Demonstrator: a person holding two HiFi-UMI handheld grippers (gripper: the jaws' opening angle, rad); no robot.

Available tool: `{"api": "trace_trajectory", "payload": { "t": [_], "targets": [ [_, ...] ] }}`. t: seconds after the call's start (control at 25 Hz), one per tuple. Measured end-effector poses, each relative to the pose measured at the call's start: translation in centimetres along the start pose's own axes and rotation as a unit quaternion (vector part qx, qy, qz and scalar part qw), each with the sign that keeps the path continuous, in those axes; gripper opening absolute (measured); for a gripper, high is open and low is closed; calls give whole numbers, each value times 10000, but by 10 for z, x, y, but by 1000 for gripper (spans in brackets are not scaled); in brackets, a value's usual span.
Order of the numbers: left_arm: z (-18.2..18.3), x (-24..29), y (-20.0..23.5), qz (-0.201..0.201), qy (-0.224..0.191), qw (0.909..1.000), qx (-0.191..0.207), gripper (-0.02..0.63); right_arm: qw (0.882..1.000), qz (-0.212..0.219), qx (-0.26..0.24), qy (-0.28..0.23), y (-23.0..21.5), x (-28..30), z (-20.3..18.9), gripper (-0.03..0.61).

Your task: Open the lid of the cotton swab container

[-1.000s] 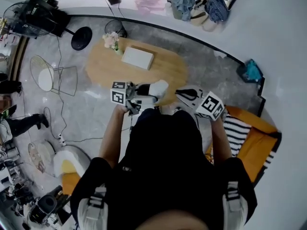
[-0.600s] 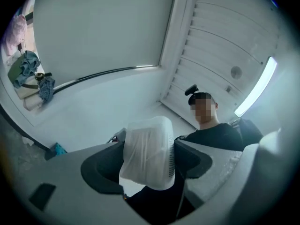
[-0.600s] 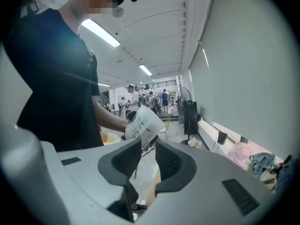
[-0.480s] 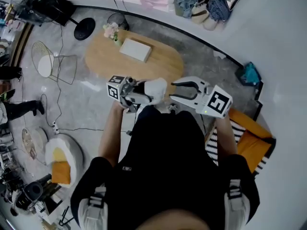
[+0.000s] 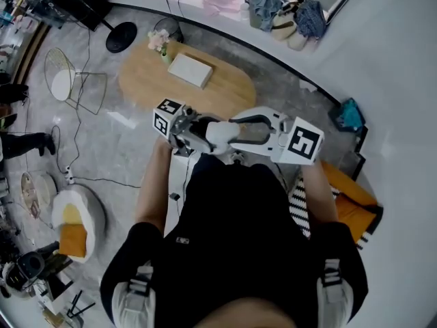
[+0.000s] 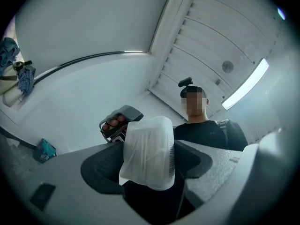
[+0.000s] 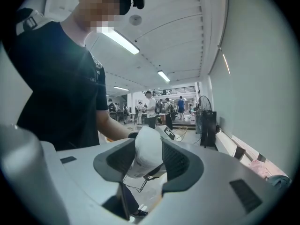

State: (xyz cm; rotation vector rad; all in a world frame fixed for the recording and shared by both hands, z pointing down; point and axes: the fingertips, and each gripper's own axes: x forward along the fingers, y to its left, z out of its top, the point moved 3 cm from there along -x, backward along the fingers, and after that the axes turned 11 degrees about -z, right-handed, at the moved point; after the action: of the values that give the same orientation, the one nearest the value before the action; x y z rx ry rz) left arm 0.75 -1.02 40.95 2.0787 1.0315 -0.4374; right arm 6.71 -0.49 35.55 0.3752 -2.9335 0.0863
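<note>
We clench the left tongs (image 6: 149,165) on the cotton swab container (image 6: 147,144) to steady it; right tongs (image 7: 149,162) pinch the lid (image 7: 149,146).

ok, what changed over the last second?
The right tool moved left to the cotton swab container, and its jaws now grip the container's free end. Unchanged: the left tool stays clamped on the other end, held in front of the person.
</note>
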Motion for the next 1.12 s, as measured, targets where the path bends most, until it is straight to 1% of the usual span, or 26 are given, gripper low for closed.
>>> {"api": "trace_trajectory", "payload": {
  "t": [0.2,0.36,0.6,0.68,0.84,1.12],
  "targets": [
    [-5,2,-5,-65,260,9996,-98,325,9999,165,20,26,8,5,1,186],
    [-9,1,-5,-30,408,9991,-108,325,9994,257,-172,158,12,11,-1,187],
    [-13,-1,-6,-143,594,9976,-319,325,9971,584,-281,401,17,21,-6,198],
    [-14,-2,-6,-182,685,9967,-407,327,9963,705,-197,440,18,24,-7,198],
    [-21,-2,-6,-209,883,9946,-513,326,9944,910,177,512,19,24,-12,187],
    [-24,-2,-6,-228,1067,9929,-475,325,9910,1130,499,515,17,26,-15,178]
  ]
}}
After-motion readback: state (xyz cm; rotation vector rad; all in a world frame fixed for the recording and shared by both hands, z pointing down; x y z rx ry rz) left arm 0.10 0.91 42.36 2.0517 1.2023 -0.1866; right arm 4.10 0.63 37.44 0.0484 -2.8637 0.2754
